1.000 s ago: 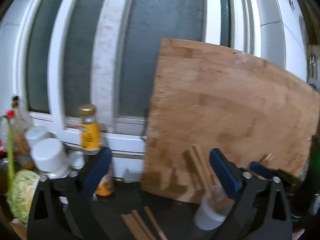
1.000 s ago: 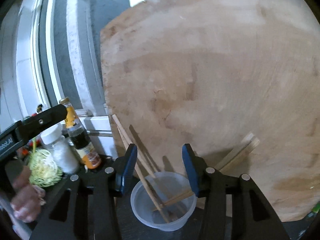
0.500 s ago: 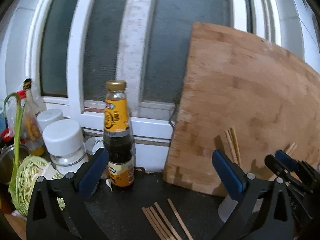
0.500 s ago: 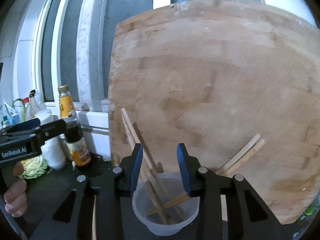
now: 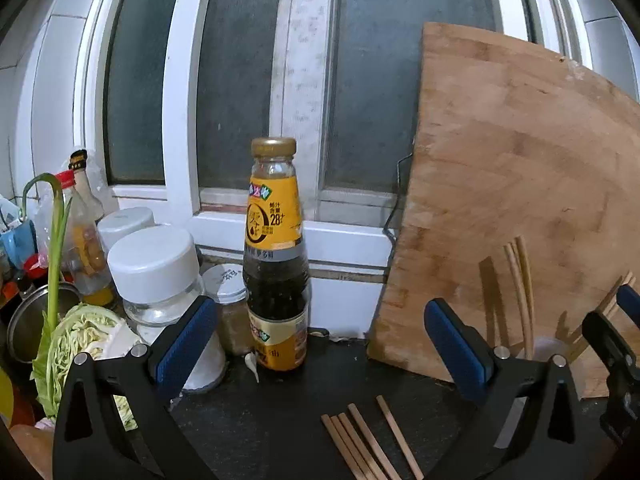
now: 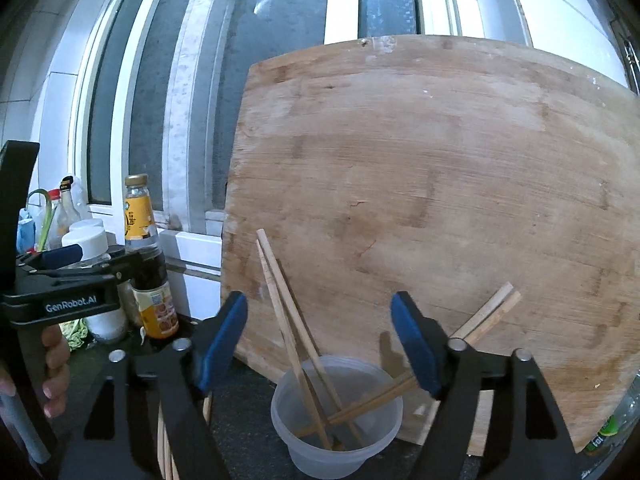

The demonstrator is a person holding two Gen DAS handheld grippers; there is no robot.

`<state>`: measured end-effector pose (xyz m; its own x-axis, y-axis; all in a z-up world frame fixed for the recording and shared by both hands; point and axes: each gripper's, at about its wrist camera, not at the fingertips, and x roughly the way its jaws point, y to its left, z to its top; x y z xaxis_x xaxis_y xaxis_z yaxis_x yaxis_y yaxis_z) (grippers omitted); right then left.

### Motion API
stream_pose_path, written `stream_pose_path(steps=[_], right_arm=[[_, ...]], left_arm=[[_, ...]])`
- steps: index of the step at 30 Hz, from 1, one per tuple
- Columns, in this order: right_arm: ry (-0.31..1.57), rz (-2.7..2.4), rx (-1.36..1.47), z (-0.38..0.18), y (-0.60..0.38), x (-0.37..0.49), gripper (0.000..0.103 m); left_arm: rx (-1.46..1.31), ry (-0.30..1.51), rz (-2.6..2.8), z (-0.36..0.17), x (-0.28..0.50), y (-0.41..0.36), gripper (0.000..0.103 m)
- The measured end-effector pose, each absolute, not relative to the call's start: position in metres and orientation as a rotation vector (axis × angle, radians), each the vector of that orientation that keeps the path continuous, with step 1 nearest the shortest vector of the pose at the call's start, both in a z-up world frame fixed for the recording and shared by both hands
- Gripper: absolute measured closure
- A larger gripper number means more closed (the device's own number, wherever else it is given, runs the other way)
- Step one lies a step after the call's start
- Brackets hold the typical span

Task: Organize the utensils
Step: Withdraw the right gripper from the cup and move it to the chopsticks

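Above a clear plastic cup (image 6: 336, 432), my right gripper (image 6: 320, 340) has its jaws opening. Two pairs of wooden chopsticks stand in that cup: one pair (image 6: 288, 312) leans left in the gap between the pads without touching them, and the other pair (image 6: 486, 316) leans right behind the right finger. My left gripper (image 5: 320, 344) is open and holds nothing. It hovers over several loose chopsticks (image 5: 368, 440) lying on the dark counter. The cup's chopsticks (image 5: 520, 280) and the right gripper (image 5: 616, 320) show at the right edge of the left wrist view.
A large wooden cutting board (image 6: 420, 184) leans on the window behind the cup. A dark sauce bottle (image 5: 276, 256) stands ahead of the left gripper, with white-lidded jars (image 5: 154, 264), more bottles and cut cabbage (image 5: 80, 344) to its left. A person's hand (image 6: 52, 360) grips the left tool.
The right jaws have spread wide apart from a narrow gap around the left pair of chopsticks. The left gripper has swung left and lower, so the sauce bottle now stands centred ahead.
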<state>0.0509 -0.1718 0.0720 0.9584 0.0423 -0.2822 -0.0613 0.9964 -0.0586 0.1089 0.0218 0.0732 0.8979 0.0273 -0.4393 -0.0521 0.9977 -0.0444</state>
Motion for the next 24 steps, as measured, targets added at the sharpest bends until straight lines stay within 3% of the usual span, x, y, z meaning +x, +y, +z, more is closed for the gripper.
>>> stream_pose_path(steps=[2,10,21,24], right_arm=[[0.284,0.059,-0.079,0.071,-0.169,0.05,0.017],[0.349,0.104,-0.06,0.058,-0.162,0.058,0.016],[0.401,0.117,-0.051,0.045,-0.154,0.065,0.015],[0.409,0.12,-0.057,0.044,-0.152,0.068,0.015]], left_arm=[[-0.074,0.494,0.013,0.071,0.113,0.025,0.0],[-0.063,0.712,0.031,0.05,0.14,0.03,0.0],[-0.045,0.86,0.095,0.029,0.153,0.035,0.0],[-0.093,0.959,0.061,0.015,0.164,0.038,0.011]])
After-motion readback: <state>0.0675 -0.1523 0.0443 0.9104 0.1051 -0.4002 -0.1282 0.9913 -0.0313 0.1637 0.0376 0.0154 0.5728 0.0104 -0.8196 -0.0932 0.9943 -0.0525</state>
